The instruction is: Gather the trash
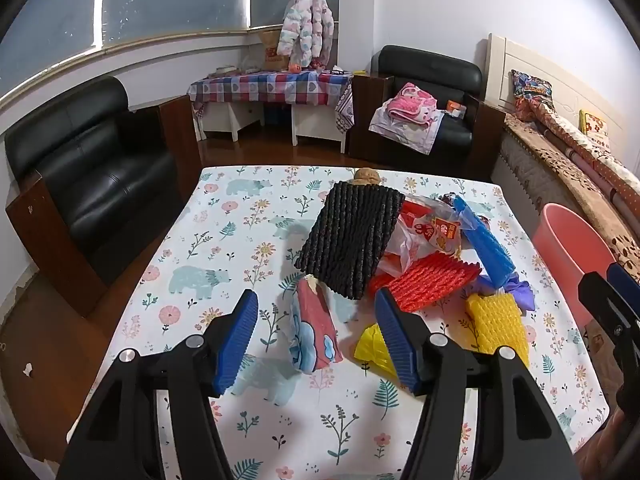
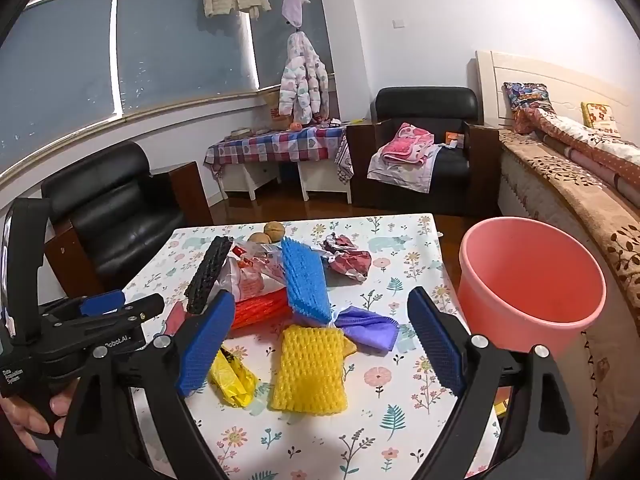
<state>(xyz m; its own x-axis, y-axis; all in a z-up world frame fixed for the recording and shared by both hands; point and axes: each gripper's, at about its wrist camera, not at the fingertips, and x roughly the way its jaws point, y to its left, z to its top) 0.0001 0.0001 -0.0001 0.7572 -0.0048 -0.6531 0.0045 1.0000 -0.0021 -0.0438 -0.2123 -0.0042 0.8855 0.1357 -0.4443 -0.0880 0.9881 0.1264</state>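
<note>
Trash lies piled on the floral table [image 1: 224, 240]: a black foam net [image 1: 348, 236], a red foam net [image 1: 428, 280], a blue foam net [image 1: 484, 240], a yellow foam net [image 1: 498, 322], a yellow wrapper [image 1: 372, 346], a purple wrapper [image 2: 370, 326] and a red-blue cartoon pack [image 1: 316, 324]. My left gripper [image 1: 316, 340] is open, its fingers on either side of the cartoon pack. My right gripper [image 2: 324, 336] is open and empty, just above the yellow foam net [image 2: 310, 368]. A pink bucket [image 2: 528, 284] stands to the right of the table.
A plastic bag with red print [image 1: 424, 236], a crumpled red wrapper [image 2: 346, 258] and walnuts [image 2: 274, 230] lie at the back of the pile. Black armchairs [image 1: 92, 176] stand left and behind; a bed [image 2: 580, 168] runs along the right.
</note>
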